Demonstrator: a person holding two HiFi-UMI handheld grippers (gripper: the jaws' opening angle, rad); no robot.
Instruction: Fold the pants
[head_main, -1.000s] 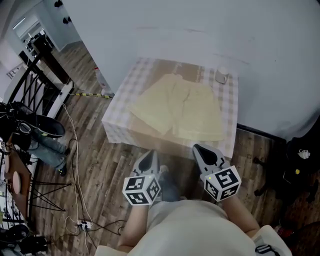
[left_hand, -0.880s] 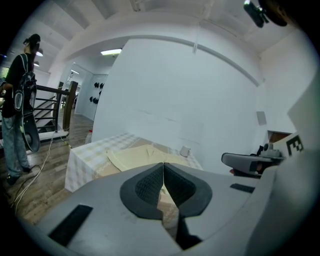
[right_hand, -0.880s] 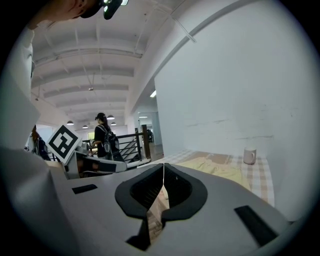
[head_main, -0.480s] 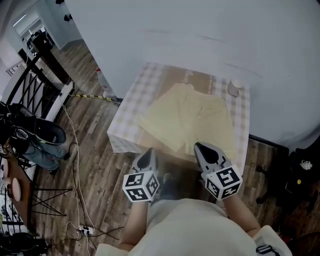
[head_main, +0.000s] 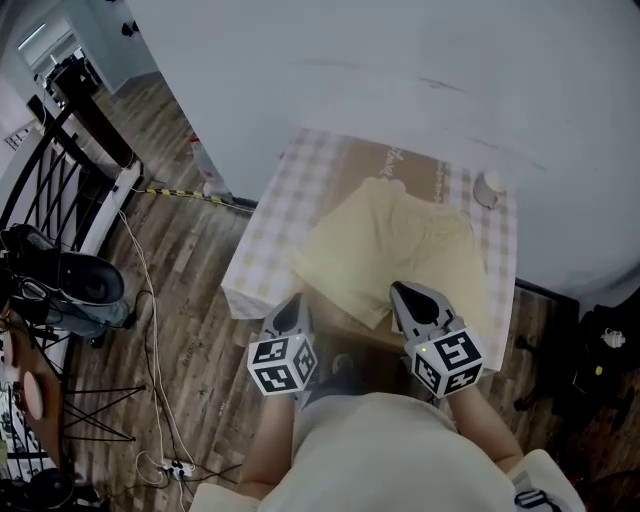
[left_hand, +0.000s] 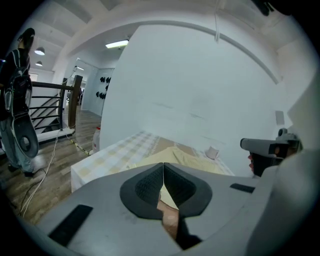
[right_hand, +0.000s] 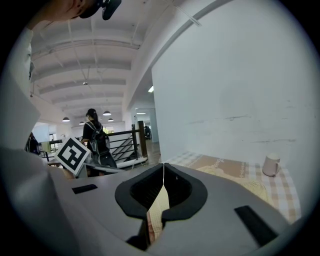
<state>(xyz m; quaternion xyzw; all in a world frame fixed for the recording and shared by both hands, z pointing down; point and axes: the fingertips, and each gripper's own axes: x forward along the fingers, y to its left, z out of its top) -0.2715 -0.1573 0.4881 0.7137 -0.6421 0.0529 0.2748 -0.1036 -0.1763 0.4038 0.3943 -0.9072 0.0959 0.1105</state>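
Counter (head_main: 258, 240), covered with a checked cloth, stands against a white wall (head_main: 400, 60) on a wooden plank floor (head_main: 180, 260). Pale yellow pants (head_main: 400, 245) lie spread flat on the counter, over a brown sheet (head_main: 410, 162). A white cup (head_main: 489, 188) stands at the far right corner, apart from the pants. Black railing (head_main: 55, 185) and a floor cable (head_main: 150, 320) are off to the left. Left gripper (head_main: 296, 303) and right gripper (head_main: 405, 293) hover at the counter's near edge. Both pairs of jaws are pressed together, with nothing between them.

Plain white wall (head_main: 400, 70), wood-plank floor (head_main: 190, 260), checked-cloth table (head_main: 262, 240) against the wall, black stair railing (head_main: 40, 185), ceiling lights (left_hand: 116, 44).
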